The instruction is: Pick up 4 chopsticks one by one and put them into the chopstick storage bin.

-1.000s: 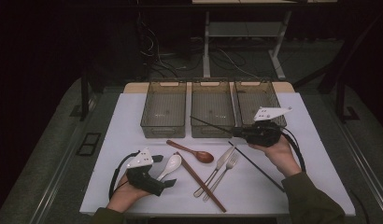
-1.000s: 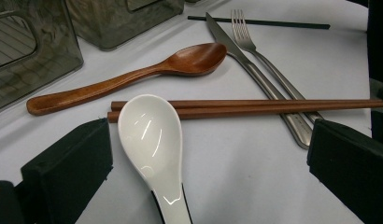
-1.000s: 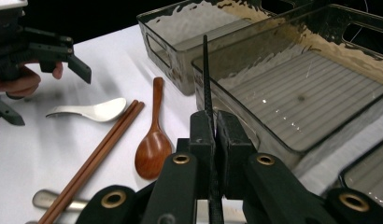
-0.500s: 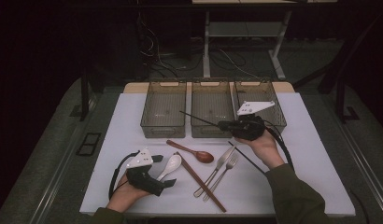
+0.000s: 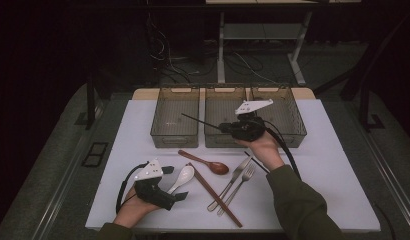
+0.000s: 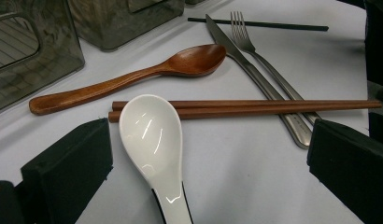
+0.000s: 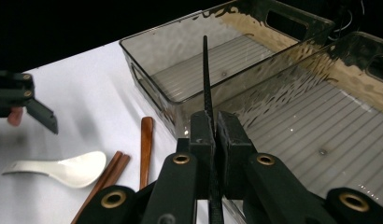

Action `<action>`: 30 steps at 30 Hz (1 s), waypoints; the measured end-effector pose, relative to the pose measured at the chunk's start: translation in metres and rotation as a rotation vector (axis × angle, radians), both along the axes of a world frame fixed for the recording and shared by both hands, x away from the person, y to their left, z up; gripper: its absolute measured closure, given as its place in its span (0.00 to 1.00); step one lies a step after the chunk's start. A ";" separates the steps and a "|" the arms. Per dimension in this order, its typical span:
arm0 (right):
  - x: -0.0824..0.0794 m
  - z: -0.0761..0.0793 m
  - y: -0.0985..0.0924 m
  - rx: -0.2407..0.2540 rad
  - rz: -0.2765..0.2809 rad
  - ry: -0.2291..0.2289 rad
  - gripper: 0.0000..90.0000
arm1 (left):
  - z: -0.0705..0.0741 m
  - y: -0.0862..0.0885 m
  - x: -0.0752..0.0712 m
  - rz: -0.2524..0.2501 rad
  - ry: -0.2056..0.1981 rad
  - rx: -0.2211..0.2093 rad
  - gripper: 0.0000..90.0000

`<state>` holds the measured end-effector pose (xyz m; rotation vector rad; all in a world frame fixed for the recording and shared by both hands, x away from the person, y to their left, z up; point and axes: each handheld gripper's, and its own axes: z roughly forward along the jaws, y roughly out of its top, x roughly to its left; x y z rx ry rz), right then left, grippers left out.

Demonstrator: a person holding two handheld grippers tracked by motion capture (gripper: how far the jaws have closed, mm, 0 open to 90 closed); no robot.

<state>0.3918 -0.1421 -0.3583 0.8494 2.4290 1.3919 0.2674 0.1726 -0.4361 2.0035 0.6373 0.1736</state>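
My right gripper [image 5: 224, 126] is shut on a thin black chopstick [image 5: 200, 120], held above the front wall of the middle bin [image 5: 213, 140]. The stick points left, and its tip reaches over the left bin [image 5: 158, 132]. In the right gripper view the black chopstick [image 7: 206, 74] runs up from between the closed pads [image 7: 201, 135]. My left gripper [image 6: 208, 154] rests on the table, open, with a white ceramic spoon [image 6: 152, 140] lying between its jaws, untouched. A second black chopstick [image 5: 256, 162] lies on the table by the right hand.
A wooden spoon [image 5: 205, 162], a pair of brown chopsticks [image 5: 215, 195], a knife [image 5: 228, 184] and a fork [image 5: 239, 186] lie mid-table. Three smoky plastic bins stand in a row at the back, the right one [image 5: 293, 132] included. The table's front edge is close to both forearms.
My right gripper has carried the black chopstick left and toward the bins, from near the right bin to the middle one. The left gripper has kept still.
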 end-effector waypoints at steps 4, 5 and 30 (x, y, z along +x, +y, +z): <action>0.009 -0.003 0.010 -0.012 -0.022 0.023 0.95 | 0.000 0.000 0.000 -0.003 -0.001 0.002 0.00; 0.012 -0.004 0.012 -0.015 -0.031 0.026 0.95 | 0.000 0.000 0.000 -0.003 -0.001 0.002 0.00; 0.064 -0.013 0.080 -0.087 -0.067 0.065 0.95 | 0.001 0.001 0.000 -0.001 0.001 -0.009 0.00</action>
